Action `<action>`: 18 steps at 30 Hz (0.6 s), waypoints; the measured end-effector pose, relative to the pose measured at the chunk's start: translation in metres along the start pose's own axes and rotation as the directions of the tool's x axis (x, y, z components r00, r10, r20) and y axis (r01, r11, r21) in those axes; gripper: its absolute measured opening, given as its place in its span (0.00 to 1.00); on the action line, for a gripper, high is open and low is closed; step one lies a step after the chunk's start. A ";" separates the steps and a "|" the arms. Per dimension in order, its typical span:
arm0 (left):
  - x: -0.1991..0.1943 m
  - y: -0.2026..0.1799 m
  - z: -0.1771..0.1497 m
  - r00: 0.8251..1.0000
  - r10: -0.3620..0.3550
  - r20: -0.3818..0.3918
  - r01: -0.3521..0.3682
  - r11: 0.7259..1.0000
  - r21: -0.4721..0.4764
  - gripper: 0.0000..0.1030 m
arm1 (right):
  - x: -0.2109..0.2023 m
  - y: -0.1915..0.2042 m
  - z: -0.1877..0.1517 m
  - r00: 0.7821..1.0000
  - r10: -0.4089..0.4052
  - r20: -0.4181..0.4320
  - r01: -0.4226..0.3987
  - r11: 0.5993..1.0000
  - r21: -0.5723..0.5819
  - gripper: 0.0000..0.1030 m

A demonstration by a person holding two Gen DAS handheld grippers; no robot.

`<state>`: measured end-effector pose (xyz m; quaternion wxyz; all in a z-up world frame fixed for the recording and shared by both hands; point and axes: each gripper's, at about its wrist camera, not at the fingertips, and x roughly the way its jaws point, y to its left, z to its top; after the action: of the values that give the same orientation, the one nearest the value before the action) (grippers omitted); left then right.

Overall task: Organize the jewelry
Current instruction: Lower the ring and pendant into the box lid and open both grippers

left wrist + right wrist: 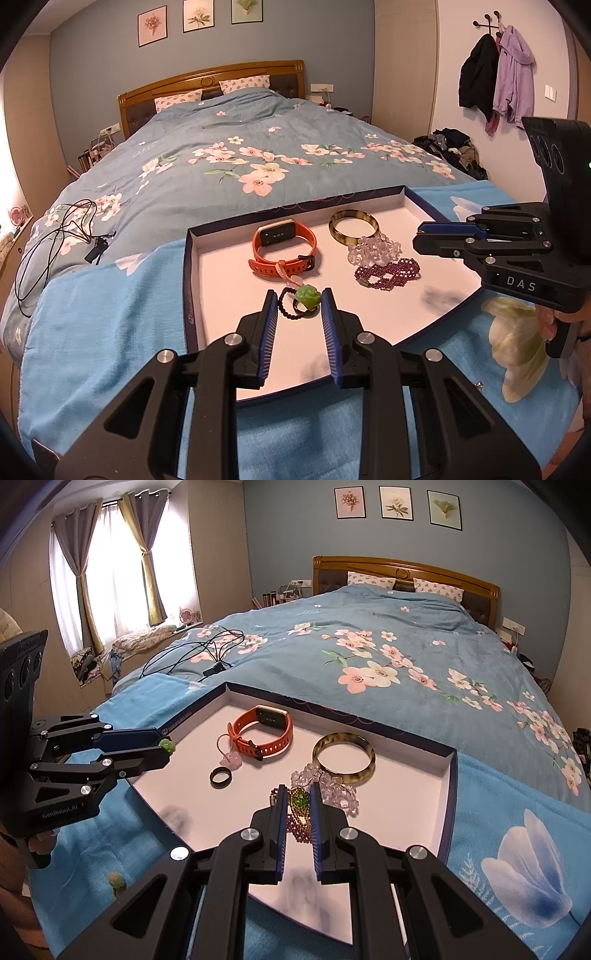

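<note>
Meanwhile left fingers (299, 308) pinch the green flower charm (307, 296), right fingers (297, 808) clasp the green pendant (298, 800).

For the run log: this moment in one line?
task: organize jewelry | left gripper: holds green charm bracelet over tray | right gripper: above purple beads, grip unclear

Orange watch (263, 731), mottled bangle (344, 757), clear beads (334, 788), black ring (221, 777) — all in the white tray (451, 775).
</note>
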<state>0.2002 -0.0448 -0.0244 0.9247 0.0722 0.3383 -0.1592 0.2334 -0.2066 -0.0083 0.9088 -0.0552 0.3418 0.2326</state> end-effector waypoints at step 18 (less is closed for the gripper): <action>0.027 0.003 0.004 0.998 -0.009 -0.056 0.008 1.000 -0.019 0.24 | 0.022 0.007 0.006 0.999 -0.008 -0.041 0.006 0.999 -0.047 0.10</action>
<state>0.2227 -0.0496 -0.0390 0.9148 0.0668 0.3659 -0.1578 0.2482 -0.1899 -0.0175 0.9009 -0.0823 0.3546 0.2363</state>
